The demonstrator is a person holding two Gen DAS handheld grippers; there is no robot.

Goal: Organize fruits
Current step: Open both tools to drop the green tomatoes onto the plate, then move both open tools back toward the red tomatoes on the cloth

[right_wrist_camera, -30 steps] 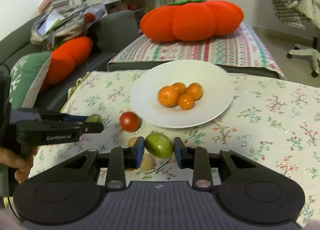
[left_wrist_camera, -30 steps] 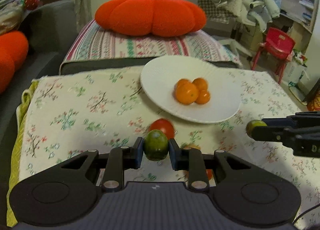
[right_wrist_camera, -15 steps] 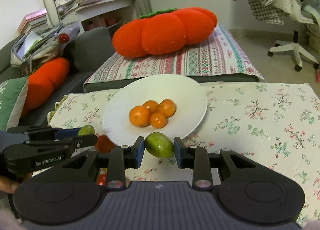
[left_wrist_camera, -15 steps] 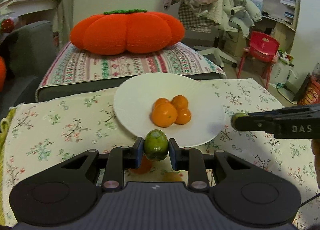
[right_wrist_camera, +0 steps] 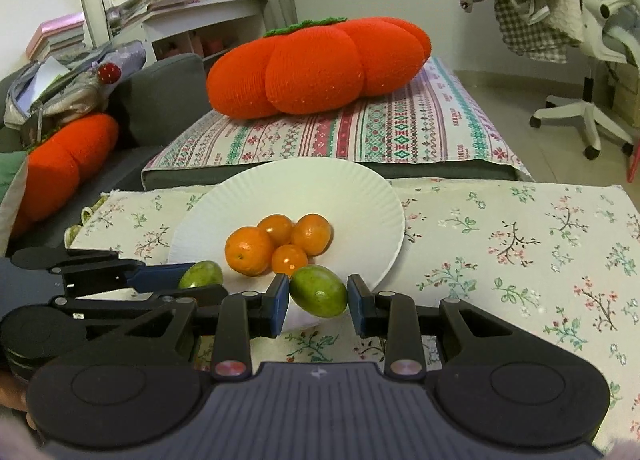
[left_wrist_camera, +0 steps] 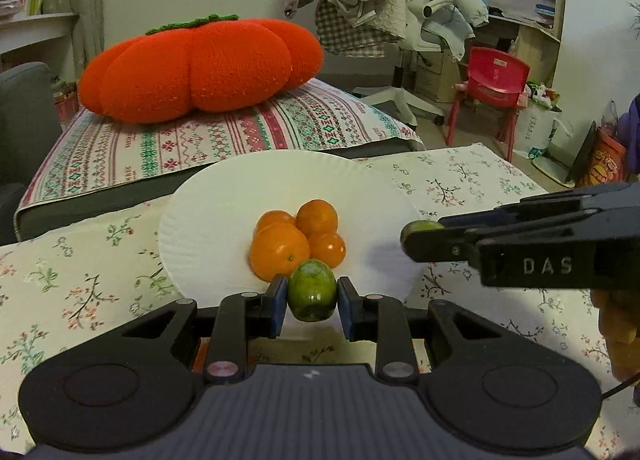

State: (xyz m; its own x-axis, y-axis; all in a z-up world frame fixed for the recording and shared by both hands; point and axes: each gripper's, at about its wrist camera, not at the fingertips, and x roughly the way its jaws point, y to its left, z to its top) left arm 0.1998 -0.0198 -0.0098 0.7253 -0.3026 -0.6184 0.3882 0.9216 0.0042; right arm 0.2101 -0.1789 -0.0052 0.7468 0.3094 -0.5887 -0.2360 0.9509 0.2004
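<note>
Left gripper (left_wrist_camera: 313,297) clamped on a green fruit (left_wrist_camera: 312,290), pads tight on both sides, held at the plate's (left_wrist_camera: 208,220) 6 o'clock rim. Right gripper (right_wrist_camera: 319,297) clamped on a second green fruit (right_wrist_camera: 319,290), lying tilted between the pads, also at the plate's 6 o'clock edge. In the right view my left gripper comes in from 9 o'clock, its fruit just beside the oranges (right_wrist_camera: 276,244). In the left view my right gripper reaches in from 3 o'clock over the plate's right rim. Four oranges clustered near plate centre, touching each other. Bare plate from 9 through 12 to 2 o'clock. Plate sits on a floral cloth (right_wrist_camera: 520,244); open cloth stretches toward 3 o'clock. Beyond the cloth's far edge, at 12 o'clock, a striped cushion (right_wrist_camera: 380,128) carries a pumpkin pillow (right_wrist_camera: 316,68).
</note>
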